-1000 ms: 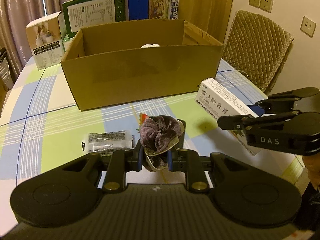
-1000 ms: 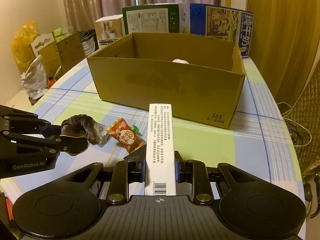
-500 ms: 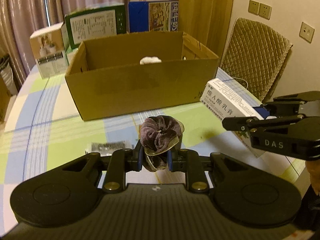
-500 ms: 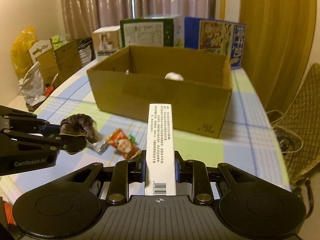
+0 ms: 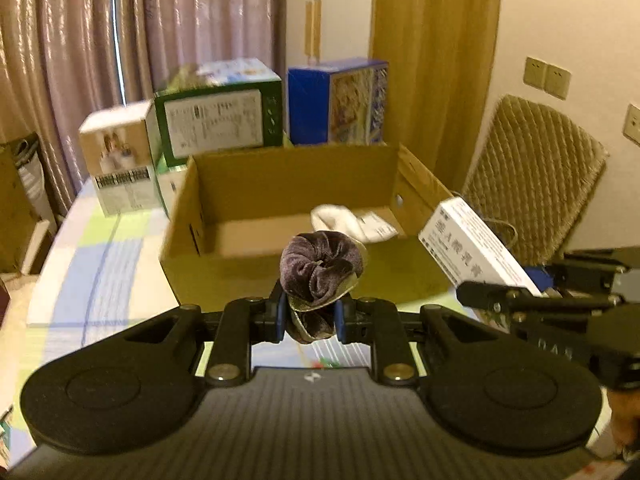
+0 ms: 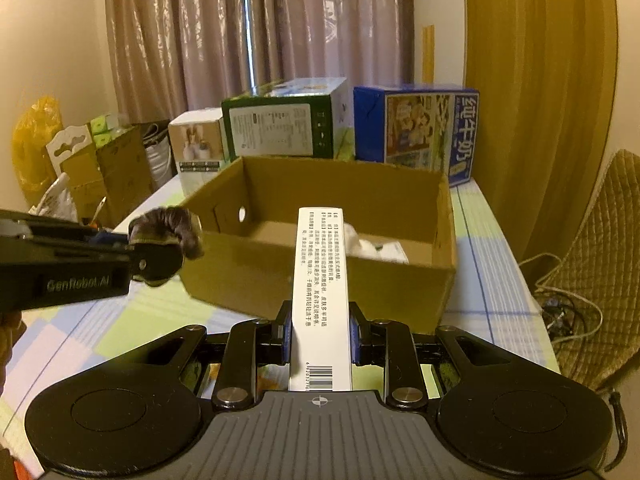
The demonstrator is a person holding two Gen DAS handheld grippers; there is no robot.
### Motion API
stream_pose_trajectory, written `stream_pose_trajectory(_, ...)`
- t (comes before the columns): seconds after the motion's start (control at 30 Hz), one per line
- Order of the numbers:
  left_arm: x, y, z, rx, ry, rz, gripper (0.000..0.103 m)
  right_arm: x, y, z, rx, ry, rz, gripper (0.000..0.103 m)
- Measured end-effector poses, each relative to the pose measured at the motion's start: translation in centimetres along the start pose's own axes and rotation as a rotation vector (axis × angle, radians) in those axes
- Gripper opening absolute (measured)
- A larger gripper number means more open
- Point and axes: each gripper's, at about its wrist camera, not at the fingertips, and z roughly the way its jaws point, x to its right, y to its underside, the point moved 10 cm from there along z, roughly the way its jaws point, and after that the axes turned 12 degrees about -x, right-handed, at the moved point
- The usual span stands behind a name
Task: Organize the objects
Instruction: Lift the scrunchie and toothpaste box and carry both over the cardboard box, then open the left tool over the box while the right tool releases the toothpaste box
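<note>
Two claws pinching scrunchie (image 5: 320, 266) and white carton (image 6: 320, 292), checked tablecloth (image 6: 480, 264), curtains (image 6: 248, 32)

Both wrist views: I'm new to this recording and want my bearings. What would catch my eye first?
The open cardboard box in the middle of the checked table draws the eye, with something white lying inside. The left tongs pinch a purple velvet scrunchie in front of it, and the right tongs clamp a long white carton pointed at the box. Three printed cartons stand behind it.
</note>
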Motion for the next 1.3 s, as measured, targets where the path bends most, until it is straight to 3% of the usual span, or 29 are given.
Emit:
stream_pose_trajectory(0.13, -0.9, -2.6, 0.3, 0.022, -0.057, 0.020, 0.018, 0.2, -1.8, 0.6, 0.018, 0.004, -0.003, 0.023)
stream_pose_trajectory(0.57, -3.0, -8.9, 3.8, 0.046, -0.062, 0.007, 0.018, 1.1, -9.3, 4.1, 0.098, 0.002, 0.027, 0.023)
stream_pose_trajectory(1.3, -5.6, -10.5, 9.6, -0.024, -0.024, -0.070, 0.018, 3.9, -12.1, 9.5, 0.058, -0.028, 0.139, 0.023)
